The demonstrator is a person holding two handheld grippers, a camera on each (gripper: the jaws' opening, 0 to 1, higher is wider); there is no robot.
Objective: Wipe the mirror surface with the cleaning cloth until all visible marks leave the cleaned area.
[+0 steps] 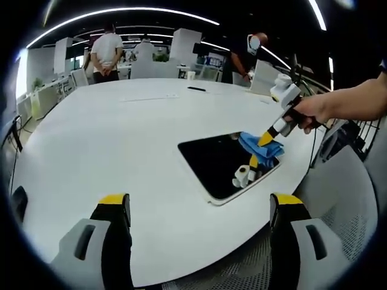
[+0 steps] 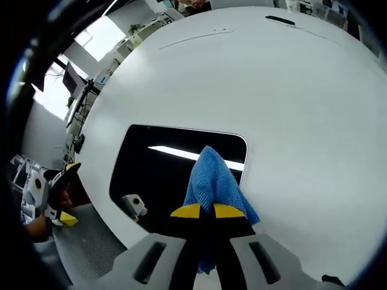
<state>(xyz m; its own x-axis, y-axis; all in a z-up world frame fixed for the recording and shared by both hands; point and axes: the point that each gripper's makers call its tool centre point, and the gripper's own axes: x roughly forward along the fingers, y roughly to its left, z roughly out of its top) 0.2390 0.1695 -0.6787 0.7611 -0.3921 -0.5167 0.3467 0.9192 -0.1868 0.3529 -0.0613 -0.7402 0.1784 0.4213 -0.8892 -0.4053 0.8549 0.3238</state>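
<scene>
Hiding mirror (image 2: 163,175) beneath cloth (image 2: 211,181)

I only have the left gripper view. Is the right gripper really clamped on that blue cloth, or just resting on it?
Observer: Clamped. In the right gripper view, the right gripper has its yellow tips shut together on the blue cloth.
Operator: Any marks on the mirror beside the cloth?
Observer: I cannot make out any. The mirror reflects a bright light strip running up to the cloth there.
</scene>
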